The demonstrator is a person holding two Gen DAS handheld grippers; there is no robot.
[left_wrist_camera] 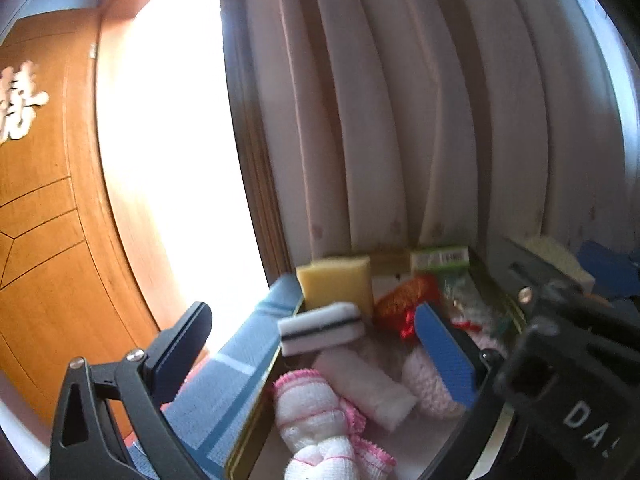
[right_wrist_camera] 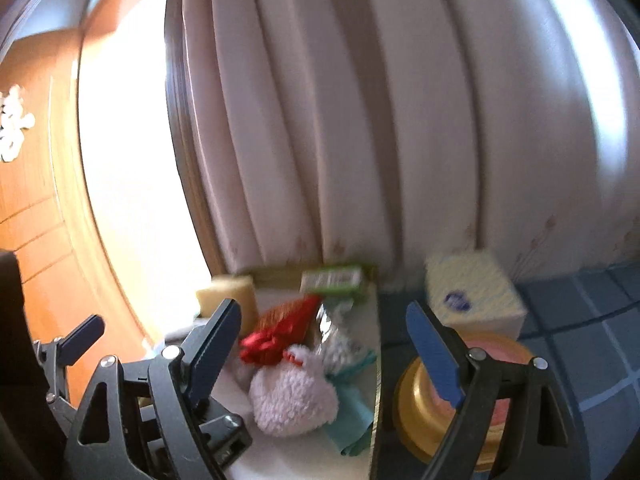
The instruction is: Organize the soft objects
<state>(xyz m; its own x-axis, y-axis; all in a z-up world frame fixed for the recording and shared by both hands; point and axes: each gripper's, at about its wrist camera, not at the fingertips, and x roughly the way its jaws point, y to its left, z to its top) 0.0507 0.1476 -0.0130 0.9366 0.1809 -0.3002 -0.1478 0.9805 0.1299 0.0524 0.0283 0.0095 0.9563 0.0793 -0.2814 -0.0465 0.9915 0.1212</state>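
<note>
With both hand-held grippers, left [left_wrist_camera: 312, 344] and right [right_wrist_camera: 324, 344], spread wide and empty over the tray [right_wrist_camera: 376, 360] of soft objects, I judged 1 item, probably the fluffy white ball [right_wrist_camera: 294, 400], needed choosing next

Blown-out daylight glares from the left; fisheye-bent edges; right view motion-blurred.
</note>
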